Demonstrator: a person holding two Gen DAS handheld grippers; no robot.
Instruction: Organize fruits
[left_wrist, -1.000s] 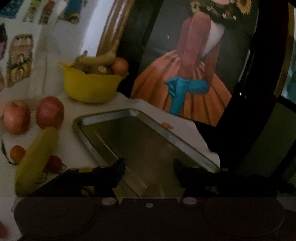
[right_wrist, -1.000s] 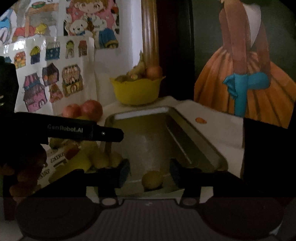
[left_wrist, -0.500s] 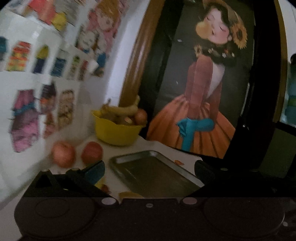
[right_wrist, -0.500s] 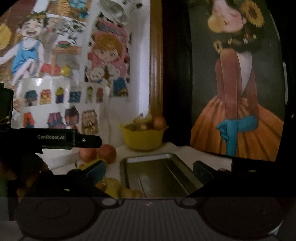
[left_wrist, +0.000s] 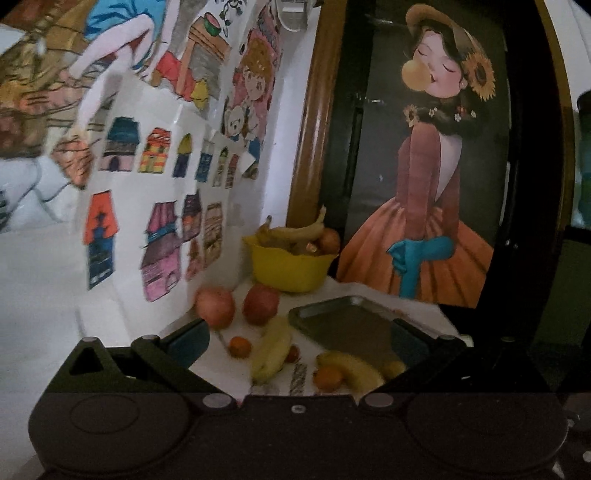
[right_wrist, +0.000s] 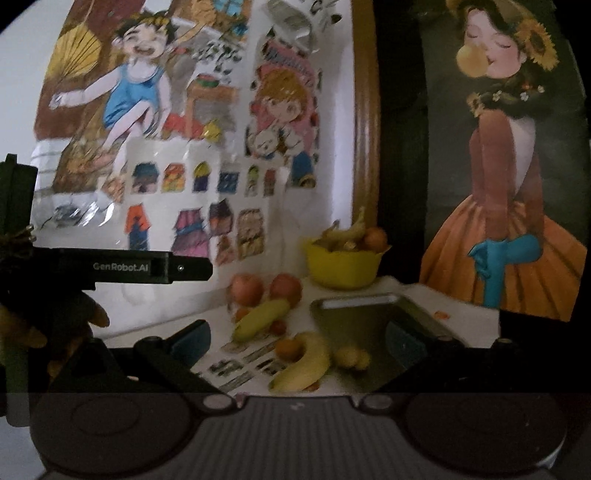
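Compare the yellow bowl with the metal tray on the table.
The yellow bowl is deep, rounded and bright; the metal tray is shallow, flat, rectangular and grey. The bowl is heaped with fruit; the tray looks nearly bare, with small yellow fruits at its near end. The bowl stands farther back. Both rest on the white table.

A large dark-backed painting of a girl in an orange skirt and brown jacket, with blue gloves and a sunflower hat, leans upright at the far right, behind the white surface. Left of it runs a rounded wooden frame edge. The white wall on the left carries children's coloured drawings: a row of small paper houses, a cartoon child in pink hugging a bear, and a laughing child in blue.
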